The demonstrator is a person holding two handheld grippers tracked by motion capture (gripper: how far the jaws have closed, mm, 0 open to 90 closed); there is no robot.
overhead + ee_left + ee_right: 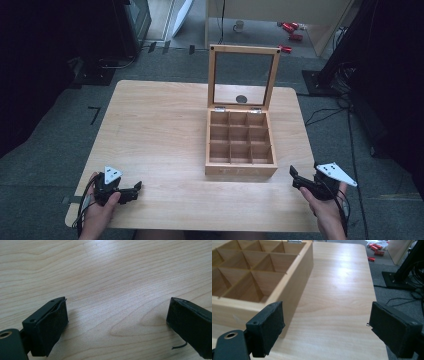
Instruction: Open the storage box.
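Wooden box [240,142] on right half of table [155,130], lid [243,77] standing upright at far edge, glass pane in lid. Nine compartments in a three-by-three grid, all bare. Left gripper [131,192] held low over near-left corner of table, jaws spread wide, nothing between them, bare wood under them in left gripper view. Right gripper [296,179] at near-right edge, just beside box's front right corner, jaws spread wide, holding nothing. Red items [291,29] on floor beyond table.

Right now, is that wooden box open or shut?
Open. The wooden box has its glass lid standing upright behind, and its compartments look empty.
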